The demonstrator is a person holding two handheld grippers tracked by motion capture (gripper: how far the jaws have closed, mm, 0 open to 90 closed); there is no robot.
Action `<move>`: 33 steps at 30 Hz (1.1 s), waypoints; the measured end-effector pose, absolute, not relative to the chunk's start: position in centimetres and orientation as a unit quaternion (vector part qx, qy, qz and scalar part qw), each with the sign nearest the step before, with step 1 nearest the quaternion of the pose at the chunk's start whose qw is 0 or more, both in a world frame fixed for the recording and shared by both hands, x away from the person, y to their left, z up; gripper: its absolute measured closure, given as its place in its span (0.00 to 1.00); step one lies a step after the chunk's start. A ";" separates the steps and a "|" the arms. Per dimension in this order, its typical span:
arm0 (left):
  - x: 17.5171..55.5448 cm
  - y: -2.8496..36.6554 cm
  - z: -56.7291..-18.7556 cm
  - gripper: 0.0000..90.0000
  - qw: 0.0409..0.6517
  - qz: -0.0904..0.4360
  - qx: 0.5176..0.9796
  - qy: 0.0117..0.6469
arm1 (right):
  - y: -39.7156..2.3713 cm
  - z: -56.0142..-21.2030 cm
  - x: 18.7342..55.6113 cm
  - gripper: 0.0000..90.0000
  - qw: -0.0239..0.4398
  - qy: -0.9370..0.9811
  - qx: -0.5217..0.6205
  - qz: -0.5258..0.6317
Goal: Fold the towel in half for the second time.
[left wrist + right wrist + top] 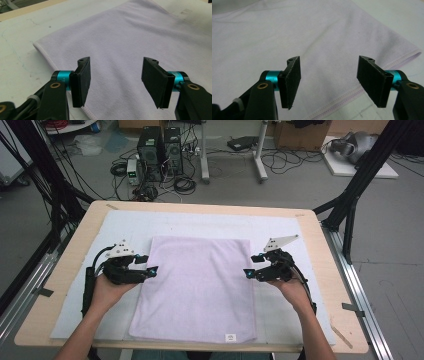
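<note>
Both grippers, left [152,269] and right [246,272], gape empty beside the towel [197,287]; grabbing one layer could drag it crooked.

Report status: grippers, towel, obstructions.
Left gripper open, at towel's left edge. Right gripper open, at right edge. Lilac towel flat on the mat, ungripped. Nothing in the way.

A wooden desk [80,242] carries a white mat [125,222] covering most of its top. Black frame struts [357,185] rise at both sides of the desk. On the grey floor beyond stand two black computer towers [160,152], side by side, with loose cables [185,185] coiled around them. A white table leg [260,155] stands near. Cardboard boxes [300,135] sit at the far edge.
</note>
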State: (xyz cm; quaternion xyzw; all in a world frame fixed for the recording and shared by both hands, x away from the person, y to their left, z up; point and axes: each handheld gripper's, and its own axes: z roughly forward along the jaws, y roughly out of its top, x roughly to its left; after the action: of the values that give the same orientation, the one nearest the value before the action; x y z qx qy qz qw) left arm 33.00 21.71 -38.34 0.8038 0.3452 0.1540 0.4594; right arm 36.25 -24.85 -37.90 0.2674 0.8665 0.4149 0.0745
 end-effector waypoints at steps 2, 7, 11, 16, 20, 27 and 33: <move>33.3 21.8 -38.3 0.46 0.454 0.158 0.807 0.342 | -25.0 -37.8 36.5 0.39 0.076 0.866 0.269 0.414; 34.7 22.6 -38.2 0.46 0.462 0.150 0.795 0.365 | -25.1 -37.3 37.5 0.39 0.083 0.870 0.273 0.403; 36.1 22.9 -37.6 0.46 0.455 0.153 0.795 0.371 | -25.1 -36.6 38.7 0.39 0.086 0.870 0.275 0.400; 38.5 23.4 -37.1 0.46 0.443 0.157 0.791 0.392 | -24.9 -36.1 40.7 0.40 0.096 0.866 0.285 0.400; 40.1 23.8 -37.7 0.48 0.435 0.157 0.788 0.406 | -25.1 -36.9 42.3 0.39 0.094 0.864 0.305 0.389; 42.0 24.1 -39.7 0.53 0.432 0.171 0.770 0.437 | -25.8 -38.5 44.0 0.40 0.111 0.855 0.340 0.376; 43.1 22.9 -41.6 0.50 0.404 0.157 0.779 0.453 | -26.1 -40.2 45.1 0.40 0.100 0.857 0.363 0.352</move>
State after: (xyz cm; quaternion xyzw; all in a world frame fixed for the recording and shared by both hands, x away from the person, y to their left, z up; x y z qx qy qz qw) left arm 43.11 22.93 -41.61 0.7791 0.4533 0.1567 0.4036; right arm 45.09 -26.06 -40.16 0.3630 0.8568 0.3522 0.1001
